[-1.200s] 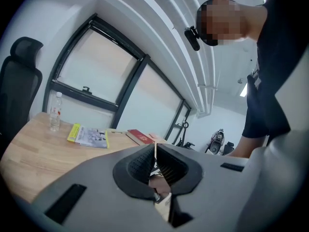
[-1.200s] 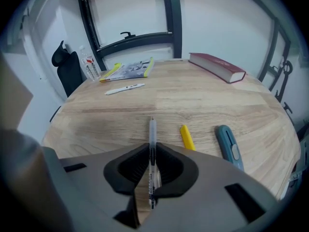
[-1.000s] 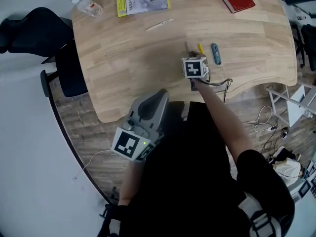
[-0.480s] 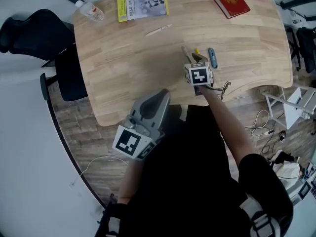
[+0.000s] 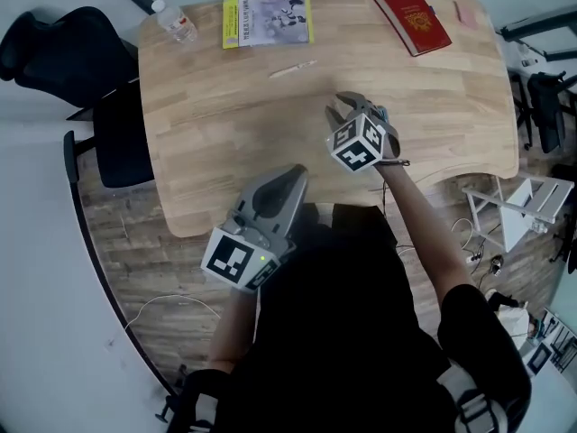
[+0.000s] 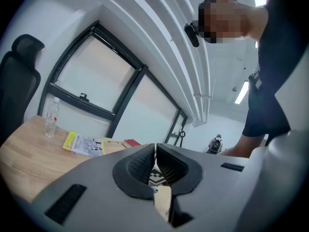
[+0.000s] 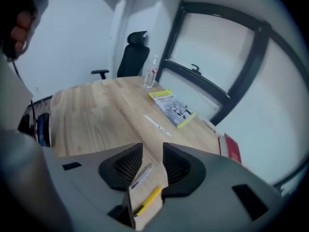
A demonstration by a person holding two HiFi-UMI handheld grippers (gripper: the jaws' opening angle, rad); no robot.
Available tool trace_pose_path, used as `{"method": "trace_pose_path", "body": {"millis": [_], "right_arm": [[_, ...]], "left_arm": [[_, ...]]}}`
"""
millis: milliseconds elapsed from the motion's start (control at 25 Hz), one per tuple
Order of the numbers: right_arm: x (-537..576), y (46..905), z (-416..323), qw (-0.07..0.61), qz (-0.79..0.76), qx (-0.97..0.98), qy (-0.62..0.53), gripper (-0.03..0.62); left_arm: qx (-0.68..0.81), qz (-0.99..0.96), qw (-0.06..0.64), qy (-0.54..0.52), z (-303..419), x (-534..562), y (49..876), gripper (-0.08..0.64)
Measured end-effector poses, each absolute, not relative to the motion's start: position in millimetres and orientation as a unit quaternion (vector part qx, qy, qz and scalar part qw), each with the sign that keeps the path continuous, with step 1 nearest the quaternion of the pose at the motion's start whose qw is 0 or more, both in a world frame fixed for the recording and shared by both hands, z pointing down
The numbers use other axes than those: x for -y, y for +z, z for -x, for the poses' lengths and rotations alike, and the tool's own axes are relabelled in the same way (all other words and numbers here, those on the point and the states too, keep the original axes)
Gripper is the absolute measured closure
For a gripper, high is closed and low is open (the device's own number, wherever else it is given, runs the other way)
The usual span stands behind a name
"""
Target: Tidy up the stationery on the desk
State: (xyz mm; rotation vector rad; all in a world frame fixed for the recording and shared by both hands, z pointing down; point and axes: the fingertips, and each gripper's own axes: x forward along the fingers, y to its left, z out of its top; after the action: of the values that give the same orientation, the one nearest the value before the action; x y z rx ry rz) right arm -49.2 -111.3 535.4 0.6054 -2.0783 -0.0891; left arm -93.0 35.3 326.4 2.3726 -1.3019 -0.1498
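Wooden desk [image 5: 216, 133] is carrying a yellow pen [image 7: 148, 200] and a grey pen [image 7: 141, 176], both under the spread jaws of my right gripper [image 7: 153, 151]; my left gripper [image 6: 155, 151] is hovering pressed together by the near edge

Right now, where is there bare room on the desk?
Free: left half of the desk, from the white pen to the near edge, and the right side near the red book. Crowded: far edge; pens under the right gripper.
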Motion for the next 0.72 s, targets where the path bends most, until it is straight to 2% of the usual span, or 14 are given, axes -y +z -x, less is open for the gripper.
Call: {"method": "trace_pose_path", "body": {"millis": [120,240,720], "right_arm": [[120.9,544.4,70.7,0.516,-0.187,0.827,-0.12,0.433],[129.9,560.5,94.9,0.547,-0.137,0.811,-0.158,0.423],[186.0,633.0,149.3,0.613,-0.044,0.747,-0.255,0.407]], "left_arm": [[0.487,-0.842,0.225,-0.061,108.8,-38.4,332.7,0.522],[0.505,-0.828,0.234,-0.07,125.5,-41.1,338.5,0.522],[0.551,-0.796,0.244,-0.061,168.9,-42.6,357.0,0.522]]}}
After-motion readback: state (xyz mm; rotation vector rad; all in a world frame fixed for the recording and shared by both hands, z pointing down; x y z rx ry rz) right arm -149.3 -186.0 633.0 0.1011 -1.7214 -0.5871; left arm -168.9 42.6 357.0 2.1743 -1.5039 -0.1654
